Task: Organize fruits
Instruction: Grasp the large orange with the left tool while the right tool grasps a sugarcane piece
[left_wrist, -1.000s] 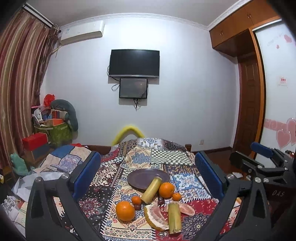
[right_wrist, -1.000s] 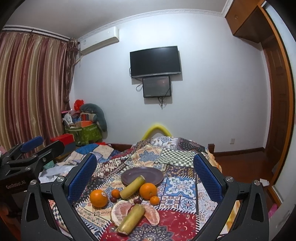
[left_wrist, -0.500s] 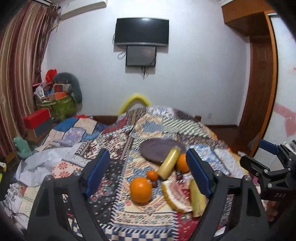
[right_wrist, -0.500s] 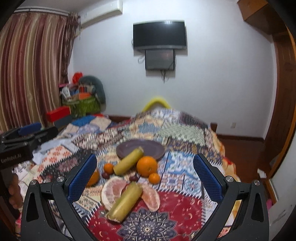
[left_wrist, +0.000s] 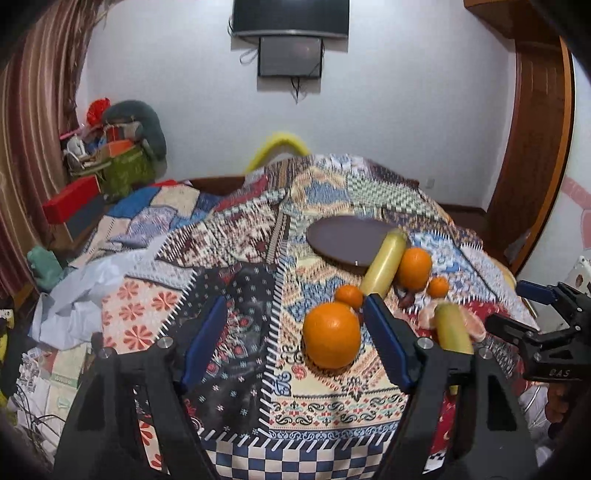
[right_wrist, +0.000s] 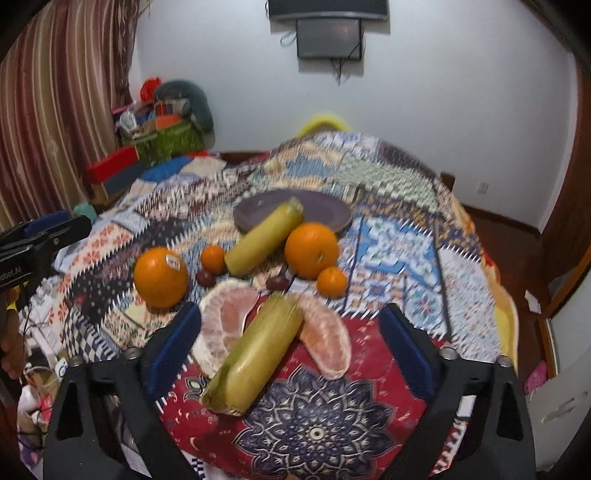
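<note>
Fruits lay unsorted beside the plate (right_wrist: 334, 214) at twelve o'clock. Both claws, left claw (left_wrist: 295, 341) and right claw (right_wrist: 290, 349), had dropped closer, jaws closing but gripping nothing; sorting had not begun.

My left hand-held gripper (left_wrist: 295, 334) hides part of the yellow stick (left_wrist: 452, 330), and the TV (left_wrist: 290, 16) is cut off on top.

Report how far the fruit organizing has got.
Done: nothing yet. The purple plate holds only the tip of one yellow-green stalk. In hand: nothing; the left gripper is closing with the big orange in front of its jaws, and the right gripper is closing over the near stalk, neither gripped. Left: both oranges, the mandarins, pomelo pieces, both stalks.
</note>
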